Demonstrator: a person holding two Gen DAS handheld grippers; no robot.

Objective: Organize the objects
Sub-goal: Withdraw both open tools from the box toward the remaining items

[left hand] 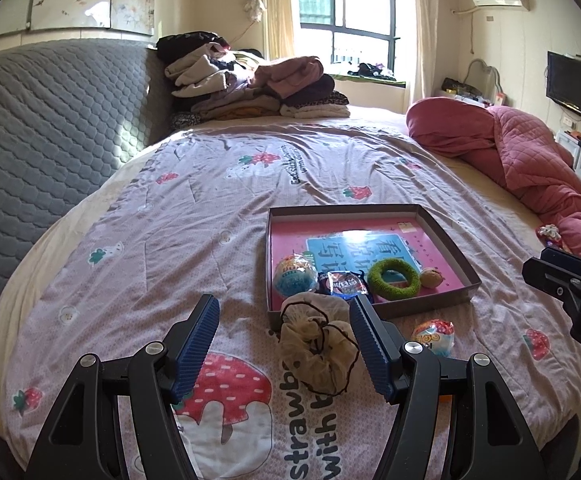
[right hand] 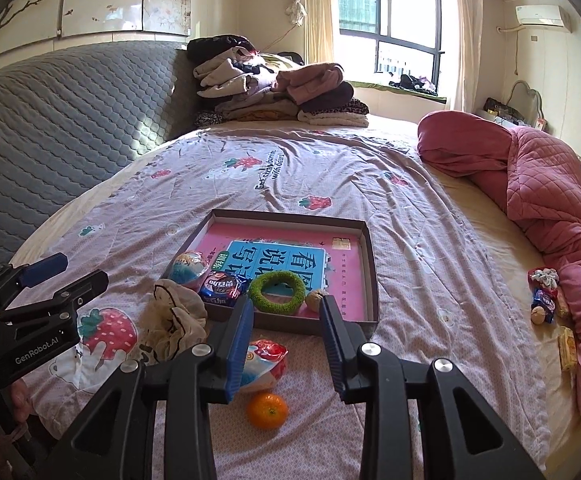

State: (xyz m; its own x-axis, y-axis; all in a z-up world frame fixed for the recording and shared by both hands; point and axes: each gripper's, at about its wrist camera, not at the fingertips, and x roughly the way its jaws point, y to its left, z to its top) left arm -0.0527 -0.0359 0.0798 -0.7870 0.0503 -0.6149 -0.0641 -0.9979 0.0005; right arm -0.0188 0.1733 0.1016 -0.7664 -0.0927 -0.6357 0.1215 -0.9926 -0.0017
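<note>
Left claw (left hand: 284, 326) released, jaws wide, hanging over the beige drawstring pouch (left hand: 318, 350) at lower centre of the frame, pouch not gripped. Right claw (right hand: 286, 320) empty, jaws part-spread, nothing between them. Box tray (right hand: 372, 276) mid-frame already holds the green ring (right hand: 277, 286) and snack packs. Orange (right hand: 267, 410) and red-white packet (right hand: 266, 360) lie on the bed (right hand: 430, 240) just below the tray. Advice: lower left claw square over the pouch bulk, avoid snagging the cord, lift clear of tray wall.

Sunlit bedroom (left hand: 470, 60) (window (left hand: 346, 12) behind bed (left hand: 170, 200))
</note>
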